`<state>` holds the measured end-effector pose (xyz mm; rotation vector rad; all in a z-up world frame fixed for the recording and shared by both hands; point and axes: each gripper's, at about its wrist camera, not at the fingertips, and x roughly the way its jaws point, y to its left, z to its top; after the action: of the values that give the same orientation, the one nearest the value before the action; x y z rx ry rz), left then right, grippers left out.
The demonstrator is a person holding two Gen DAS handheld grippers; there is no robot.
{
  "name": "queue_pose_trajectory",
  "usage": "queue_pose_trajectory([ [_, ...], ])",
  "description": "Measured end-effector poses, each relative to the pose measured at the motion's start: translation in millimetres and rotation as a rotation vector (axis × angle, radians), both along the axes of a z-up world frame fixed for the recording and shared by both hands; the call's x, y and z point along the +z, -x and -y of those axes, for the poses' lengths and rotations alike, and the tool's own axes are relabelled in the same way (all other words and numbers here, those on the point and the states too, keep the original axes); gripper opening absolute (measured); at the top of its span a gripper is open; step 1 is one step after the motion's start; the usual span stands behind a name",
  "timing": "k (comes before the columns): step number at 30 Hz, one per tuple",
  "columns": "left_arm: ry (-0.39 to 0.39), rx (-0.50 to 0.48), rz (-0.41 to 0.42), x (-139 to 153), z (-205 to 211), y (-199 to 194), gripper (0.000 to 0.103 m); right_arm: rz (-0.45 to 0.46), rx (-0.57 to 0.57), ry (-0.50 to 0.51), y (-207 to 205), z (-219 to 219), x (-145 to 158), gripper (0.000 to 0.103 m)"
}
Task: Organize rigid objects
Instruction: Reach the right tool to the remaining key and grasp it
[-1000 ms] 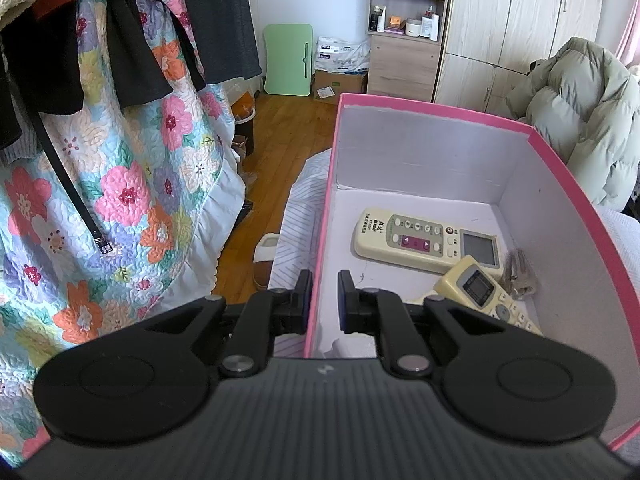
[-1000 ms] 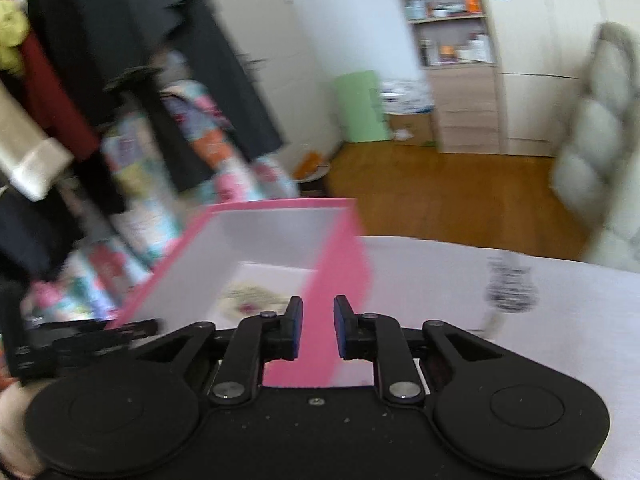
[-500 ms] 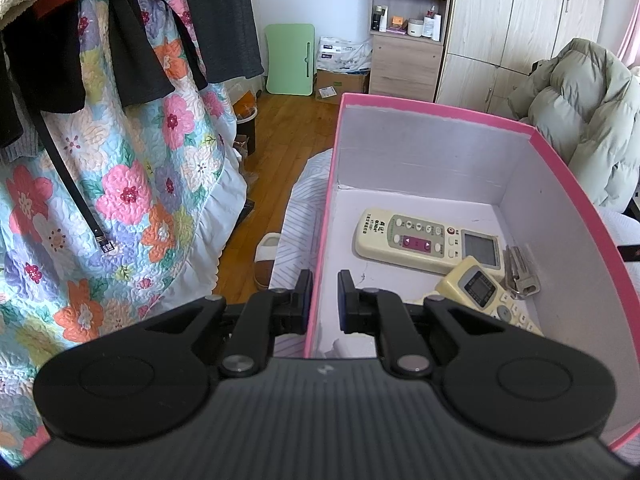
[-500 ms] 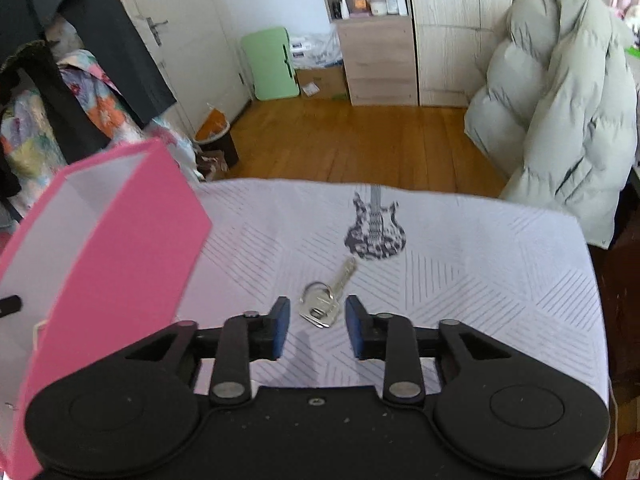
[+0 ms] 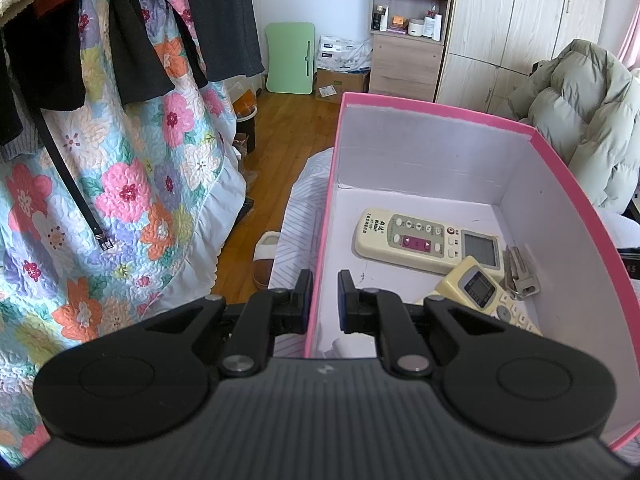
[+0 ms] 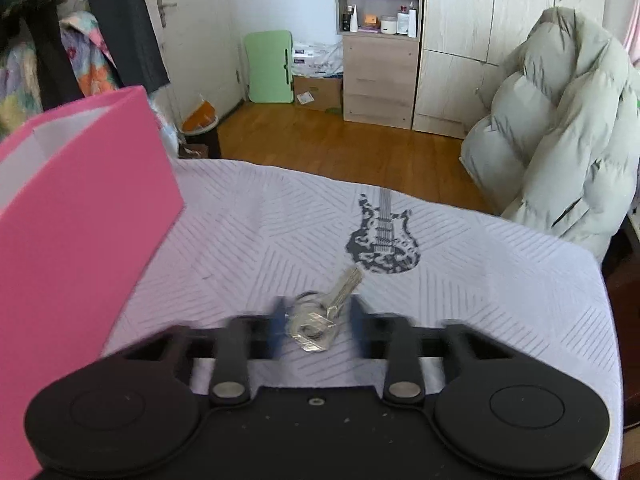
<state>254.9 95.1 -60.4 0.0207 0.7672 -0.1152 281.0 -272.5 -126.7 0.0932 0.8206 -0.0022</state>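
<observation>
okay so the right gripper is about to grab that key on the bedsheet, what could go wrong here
The key lies flat on the soft sheet between the open right gripper, so the fingers may slide over it or pinch cloth instead. The left gripper clamps only the thin wall of the pink box; a tug could tip it and shift the remotes inside.

Your left gripper (image 5: 322, 296) is matte black: a ribbed housing bearing a small pale mark, two round discs, and a silver pivot screw on each arm. Your right gripper (image 6: 318, 330) matches, with a speckled smooth housing, a central screw, and blue-tinged, blurred fingers (image 6: 276, 328).
</observation>
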Motion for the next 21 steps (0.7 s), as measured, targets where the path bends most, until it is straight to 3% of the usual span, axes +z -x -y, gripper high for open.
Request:
queue_pose_trajectory([
  [5,-0.001,0.001,0.0,0.2,-0.4,-0.1,0.01,0.068,-0.008,-0.153,17.8,11.1,15.8,0.024],
  [6,0.001,0.0,0.0,0.1,-0.5,-0.1,0.01,0.078,-0.005,-0.172,20.8,11.9,19.9,0.018],
  [7,0.002,0.001,0.0,0.1,-0.3,0.0,0.01,0.092,0.001,-0.19,24.4,12.3,24.9,0.002],
  [14,0.011,0.002,0.0,0.2,-1.4,0.1,0.01,0.149,0.04,-0.238,36.7,0.6,51.0,0.002],
  [21,0.013,0.001,0.0,1.0,-1.9,0.5,0.01,0.061,0.076,-0.147,36.5,-13.7,35.8,0.008],
])
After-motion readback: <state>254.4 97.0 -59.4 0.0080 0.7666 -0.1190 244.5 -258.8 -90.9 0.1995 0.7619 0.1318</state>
